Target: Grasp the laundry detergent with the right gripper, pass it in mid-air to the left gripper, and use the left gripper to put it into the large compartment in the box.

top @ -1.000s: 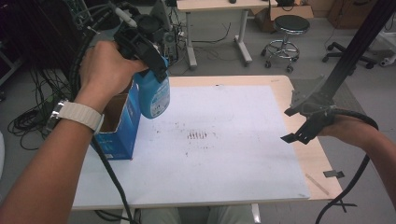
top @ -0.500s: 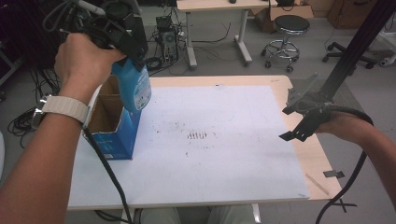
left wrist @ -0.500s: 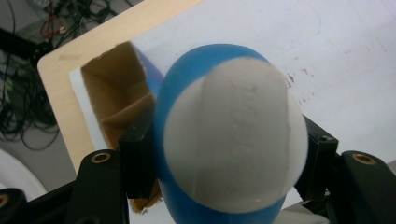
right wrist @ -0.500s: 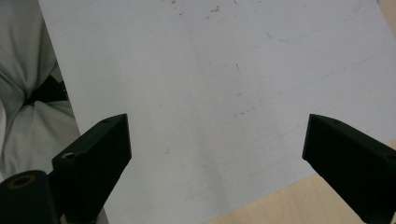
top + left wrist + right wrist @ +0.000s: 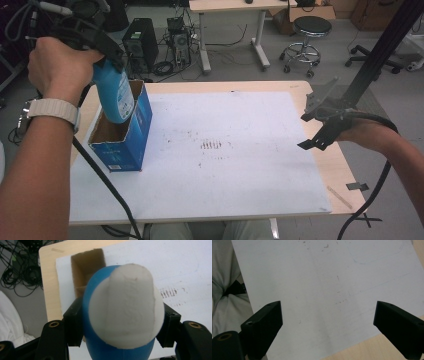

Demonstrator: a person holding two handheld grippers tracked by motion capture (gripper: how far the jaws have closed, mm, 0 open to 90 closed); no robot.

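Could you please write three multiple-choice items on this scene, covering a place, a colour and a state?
1. Where is the open blue cardboard box?
A. table's left part
B. table's right edge
C. on the floor

2. What colour is the body of the rounded plastic bottle?
A. red
B. blue
C. green

3. How is the right claw?
A. shut on the bottle
B. shut on the box
C. open, holding nothing

Answers: 1 A, the high view shows the box on the white sheet at left. 2 B, blue between the left claw's jaws. 3 C, its jaws stand wide apart over the sheet.

Wooden table (image 5: 345, 172) with white sheet (image 5: 225, 155), open blue box (image 5: 125, 145).
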